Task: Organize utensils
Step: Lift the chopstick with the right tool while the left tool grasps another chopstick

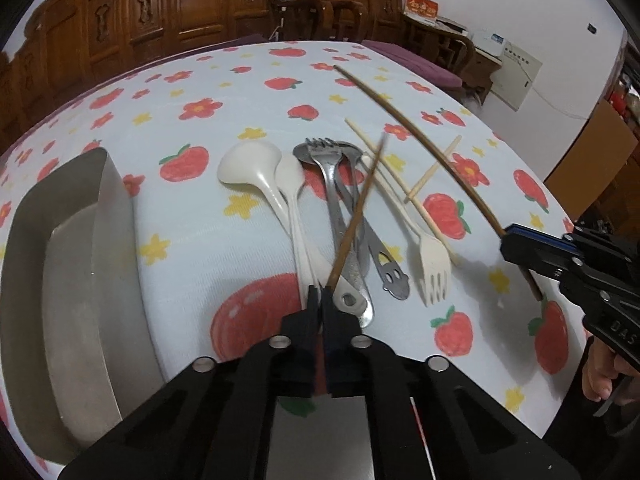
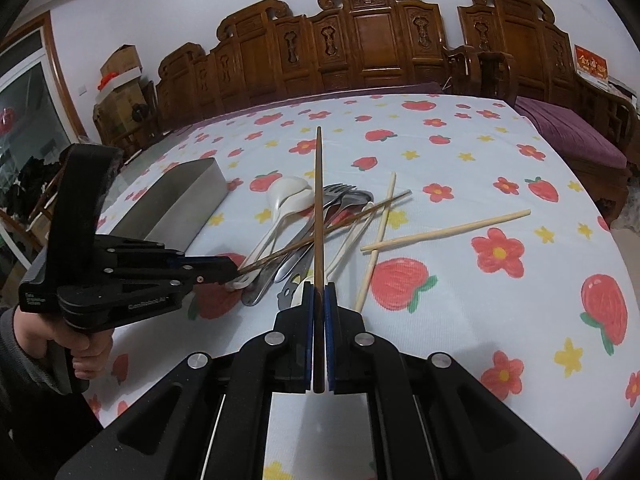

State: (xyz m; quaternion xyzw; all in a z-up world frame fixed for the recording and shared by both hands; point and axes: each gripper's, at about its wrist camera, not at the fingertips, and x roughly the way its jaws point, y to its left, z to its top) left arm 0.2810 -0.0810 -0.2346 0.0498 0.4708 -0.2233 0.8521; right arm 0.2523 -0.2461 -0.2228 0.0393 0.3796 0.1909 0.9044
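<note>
My left gripper [image 1: 320, 290] is shut on the near end of a dark brown chopstick [image 1: 360, 204], which slants up over the pile of utensils. The right wrist view shows that same left gripper [image 2: 234, 270] and its chopstick [image 2: 340, 222] at the left. My right gripper [image 2: 319, 286] is shut on a second dark chopstick [image 2: 319, 200], lifted and pointing away. In the left wrist view, this right gripper [image 1: 506, 240] is at the right. The pile holds white spoons [image 1: 256, 164], a metal fork [image 1: 332, 176], metal spoons, a white fork [image 1: 430, 256] and two pale chopsticks [image 1: 400, 191].
A steel tray [image 1: 112, 208] stands on the fruit-print tablecloth [image 1: 208, 240], left of the pile. Carved wooden chairs [image 2: 360, 40] line the table's far side, and a purple-cushioned bench [image 2: 568, 136] is at the right. A hand [image 2: 86, 344] grips the left tool's handle.
</note>
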